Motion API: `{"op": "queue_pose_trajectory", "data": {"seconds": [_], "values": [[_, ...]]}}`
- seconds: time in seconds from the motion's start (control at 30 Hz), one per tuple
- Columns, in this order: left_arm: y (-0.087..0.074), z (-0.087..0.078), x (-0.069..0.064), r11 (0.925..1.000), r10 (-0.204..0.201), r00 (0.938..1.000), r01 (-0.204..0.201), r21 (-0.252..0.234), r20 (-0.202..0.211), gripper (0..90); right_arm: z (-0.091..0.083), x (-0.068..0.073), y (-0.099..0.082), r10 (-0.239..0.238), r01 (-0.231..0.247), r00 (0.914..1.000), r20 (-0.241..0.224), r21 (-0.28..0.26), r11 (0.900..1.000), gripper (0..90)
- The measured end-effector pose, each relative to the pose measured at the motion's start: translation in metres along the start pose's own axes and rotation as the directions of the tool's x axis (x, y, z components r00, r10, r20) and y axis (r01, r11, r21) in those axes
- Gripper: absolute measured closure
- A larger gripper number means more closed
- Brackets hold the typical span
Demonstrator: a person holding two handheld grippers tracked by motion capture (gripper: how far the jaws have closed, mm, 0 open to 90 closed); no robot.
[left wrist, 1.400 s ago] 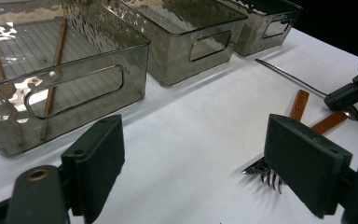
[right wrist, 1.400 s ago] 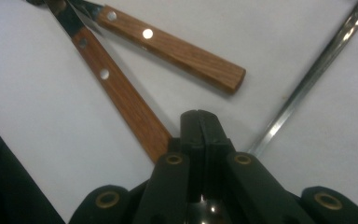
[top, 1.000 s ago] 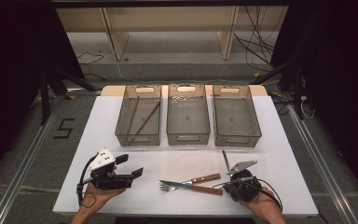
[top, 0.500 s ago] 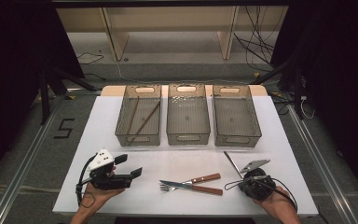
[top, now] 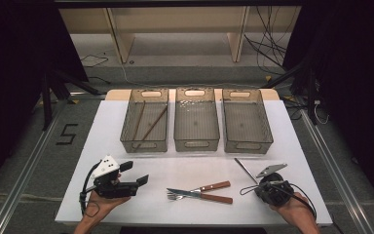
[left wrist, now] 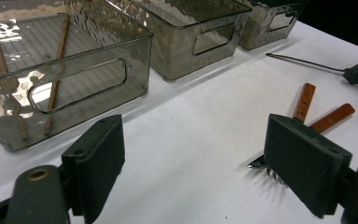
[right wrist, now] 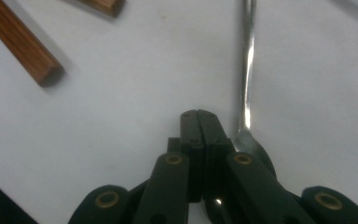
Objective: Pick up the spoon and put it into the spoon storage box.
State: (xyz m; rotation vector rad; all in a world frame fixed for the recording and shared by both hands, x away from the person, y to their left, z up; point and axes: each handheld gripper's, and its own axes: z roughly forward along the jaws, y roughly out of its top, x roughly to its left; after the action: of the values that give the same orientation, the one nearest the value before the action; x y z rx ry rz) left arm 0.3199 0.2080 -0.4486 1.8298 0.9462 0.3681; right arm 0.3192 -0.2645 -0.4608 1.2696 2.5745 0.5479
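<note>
Your right gripper [top: 271,186] has pulled back, pressed together; the spoon [right wrist: 247,84] lies beside it, thin and slippery: pinch mid-handle. Left gripper [top: 129,176] spread.

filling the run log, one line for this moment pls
left gripper open, empty | right gripper shut beside spoon | fork, knife on table

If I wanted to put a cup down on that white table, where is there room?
Free: the table strip between the three bins and the fork and knife, and the far corners beside the outer bins. The middle bin and right bin look empty. Crowded: the near edge, with both hand tools and a spoon.
</note>
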Motion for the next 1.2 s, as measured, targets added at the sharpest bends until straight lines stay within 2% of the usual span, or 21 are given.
{"op": "queue_pose_trajectory", "data": {"seconds": [0.13, 0.2, 0.33, 0.43, 0.53, 0.77, 1.2], "values": [[0.000, 0.000, 0.000, 1.0000, -0.001, 1.0000, 0.001, -0.003, 0.001, 19.7, -0.008, 0.000, 0.005, 0.008, -0.009, 0.9996, -0.028, -0.031, 0.9995, 87.4], [0.000, 0.000, 0.000, 1.0000, -0.002, 1.0000, 0.002, -0.003, 0.001, 19.7, -0.013, -0.002, 0.008, 0.011, -0.012, 0.9994, -0.034, -0.046, 0.9989, 83.1], [0.000, 0.000, 0.000, 1.0000, -0.002, 1.0000, 0.002, -0.003, 0.000, 19.7, -0.019, -0.010, 0.015, 0.030, -0.031, 0.9990, -0.034, -0.054, 0.9980, 63.3], [0.000, 0.000, 0.000, 1.0000, -0.002, 1.0000, 0.002, -0.001, -0.002, 19.7, -0.022, -0.016, 0.020, 0.045, -0.047, 0.9981, -0.042, -0.041, 0.9980, 47.9], [0.000, 0.000, 0.001, 1.0000, -0.002, 1.0000, 0.001, -0.002, -0.003, 19.7, -0.019, -0.022, 0.022, 0.061, -0.062, 0.9972, -0.044, -0.030, 0.9976, 40.6], [0.000, 0.000, 0.002, 1.0000, -0.002, 1.0000, 0.002, -0.007, -0.004, 19.7, -0.005, -0.030, 0.030, 0.056, -0.055, 0.9973, -0.048, 0.024, 0.9982, 40.1], [0.000, -0.002, 0.002, 0.9996, -0.006, 1.0000, 0.006, -0.027, 0.004, 19.3, 0.014, -0.029, 0.048, 0.019, -0.014, 0.9989, -0.043, 0.119, 0.9928, 56.3]]}}
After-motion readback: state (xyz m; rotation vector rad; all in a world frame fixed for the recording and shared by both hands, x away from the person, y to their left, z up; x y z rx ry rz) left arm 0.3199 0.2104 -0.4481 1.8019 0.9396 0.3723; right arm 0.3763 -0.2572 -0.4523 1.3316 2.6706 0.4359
